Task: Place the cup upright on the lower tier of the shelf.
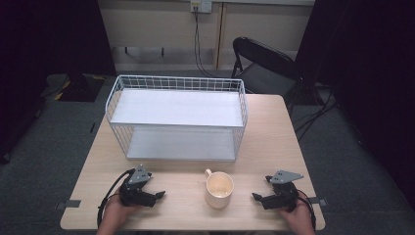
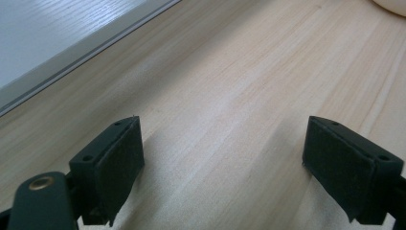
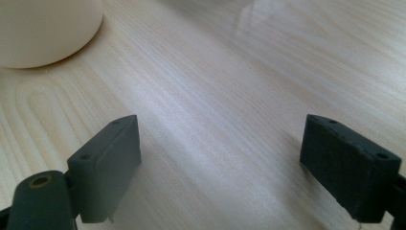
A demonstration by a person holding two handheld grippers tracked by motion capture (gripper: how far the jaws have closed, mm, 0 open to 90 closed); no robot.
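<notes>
Black fingers (image 2: 112,165) of the left gripper (image 2: 222,167) stand wide apart with bare wood between them, and the fingers (image 3: 107,163) of the right gripper (image 3: 220,165) are spread just as wide, holding nothing. At the near edge of the light wooden table (image 1: 274,147), a person's left hand (image 1: 117,213) rests the left gripper (image 1: 157,196) on the tabletop at the left, its jaws pointing right toward the middle, while the right hand (image 1: 296,218) sets the right gripper (image 1: 257,197) down at the right, jaws pointing left. Between the two, nearer the right gripper and apart from both, a cream mug (image 1: 219,190) stands upright and looks empty, its handle turned to the far left; the curve of its side edges into the right gripper view at upper left (image 3: 45,28). Beyond the mug, a white wire shelf rack (image 1: 178,117) with two white boards occupies the far half of the table, its lower board's edge showing in the left gripper view (image 2: 57,43). Behind the table, on grey carpet, a black folding chair (image 1: 264,68) sits at the far right, and a dark cable (image 1: 198,44) hangs from a wall socket.
</notes>
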